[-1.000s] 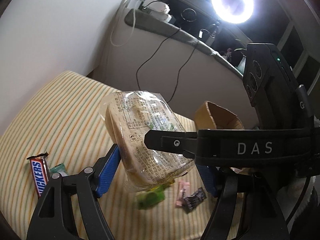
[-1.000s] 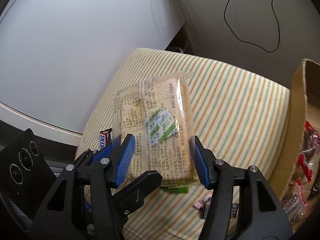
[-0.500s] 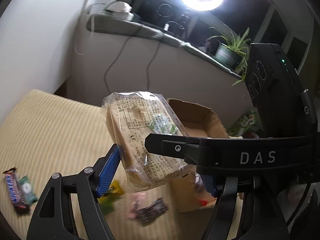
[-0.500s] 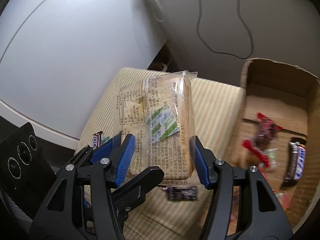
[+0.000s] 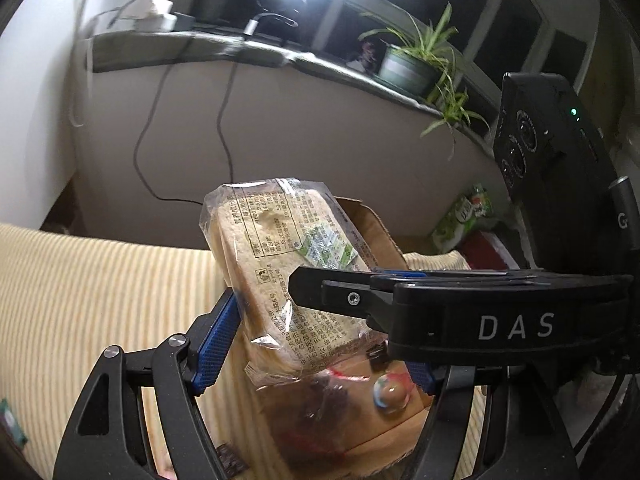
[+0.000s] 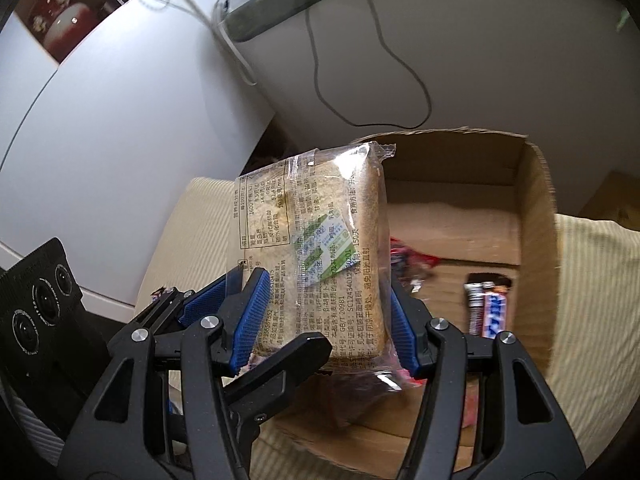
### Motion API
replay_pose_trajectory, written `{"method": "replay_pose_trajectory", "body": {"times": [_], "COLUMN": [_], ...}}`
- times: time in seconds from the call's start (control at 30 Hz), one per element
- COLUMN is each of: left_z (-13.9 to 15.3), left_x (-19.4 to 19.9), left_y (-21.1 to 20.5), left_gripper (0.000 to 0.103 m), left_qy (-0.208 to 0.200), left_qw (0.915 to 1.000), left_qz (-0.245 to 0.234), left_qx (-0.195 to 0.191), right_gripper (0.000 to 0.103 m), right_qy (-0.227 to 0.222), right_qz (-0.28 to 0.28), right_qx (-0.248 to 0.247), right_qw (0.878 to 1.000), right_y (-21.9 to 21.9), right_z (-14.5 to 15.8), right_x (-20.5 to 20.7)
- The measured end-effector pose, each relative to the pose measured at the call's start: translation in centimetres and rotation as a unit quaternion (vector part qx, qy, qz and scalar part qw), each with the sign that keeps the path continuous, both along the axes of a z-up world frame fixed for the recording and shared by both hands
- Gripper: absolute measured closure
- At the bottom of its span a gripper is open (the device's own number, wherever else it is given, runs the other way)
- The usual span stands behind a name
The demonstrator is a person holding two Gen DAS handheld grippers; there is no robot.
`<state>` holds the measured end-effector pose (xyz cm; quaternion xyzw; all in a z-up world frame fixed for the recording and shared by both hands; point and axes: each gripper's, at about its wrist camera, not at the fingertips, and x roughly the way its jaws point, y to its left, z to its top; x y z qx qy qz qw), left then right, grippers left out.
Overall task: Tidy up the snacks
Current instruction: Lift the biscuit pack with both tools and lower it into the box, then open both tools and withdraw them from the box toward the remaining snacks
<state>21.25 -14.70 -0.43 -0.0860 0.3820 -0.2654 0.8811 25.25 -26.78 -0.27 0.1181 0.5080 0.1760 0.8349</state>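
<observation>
A clear-wrapped bread package [image 5: 280, 276] with printed text and a green sticker hangs in the air, held by both grippers at once. My left gripper [image 5: 316, 356] is shut on its lower part, blue pads [image 5: 216, 344] pressing the sides. My right gripper [image 6: 324, 320] is also shut on the bread package [image 6: 320, 256], gripping it across. The package hangs over the near left part of an open cardboard box [image 6: 536, 240]. Inside the box lie a Snickers bar [image 6: 494, 312], a red-wrapped sweet [image 6: 412, 260] and a round candy [image 5: 390, 394].
The box stands on a yellow striped cloth [image 5: 100, 288]. A small dark wrapper [image 5: 230, 458] lies on the cloth by the box. Behind are a white wall with hanging cables [image 6: 384, 80], a sill with a potted plant [image 5: 416, 64], and a green packet [image 5: 464, 220] at right.
Both grippers have carried the bread package sideways from above the striped cloth to above the cardboard box. The loose snacks on the cloth have slid out of view to the left.
</observation>
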Motion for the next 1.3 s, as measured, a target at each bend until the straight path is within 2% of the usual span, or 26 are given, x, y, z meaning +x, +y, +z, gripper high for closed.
{"method": "replay_pose_trajectory", "body": {"times": [0.23, 0.57, 0.9, 1.3], "left_z": [-0.5, -1.6, -1.3, -0.5], "left_x": [1.5, 2.0, 1.6, 0.0], "left_y": [-2.9, -5.9, -6.0, -4.4], "left_gripper": [0.031, 0.031, 0.031, 0.031], "left_qy": [0.018, 0.032, 0.025, 0.011], "left_qw": [0.9995, 0.9977, 0.9973, 0.9978], "left_qz": [-0.023, -0.052, -0.055, -0.050], "left_qx": [0.012, 0.030, 0.041, 0.041], "right_gripper": [0.044, 0.044, 0.044, 0.039], "right_qy": [0.001, 0.011, 0.015, -0.016], "right_qz": [-0.022, -0.057, -0.076, -0.080], "right_qx": [-0.001, -0.001, -0.014, -0.028], "right_qw": [1.000, 0.998, 0.997, 0.996], "right_y": [-1.9, -4.8, -5.9, -6.0], "right_z": [-0.1, -1.6, -2.6, -0.6], "right_x": [0.2, 1.0, 2.3, 0.5]}}
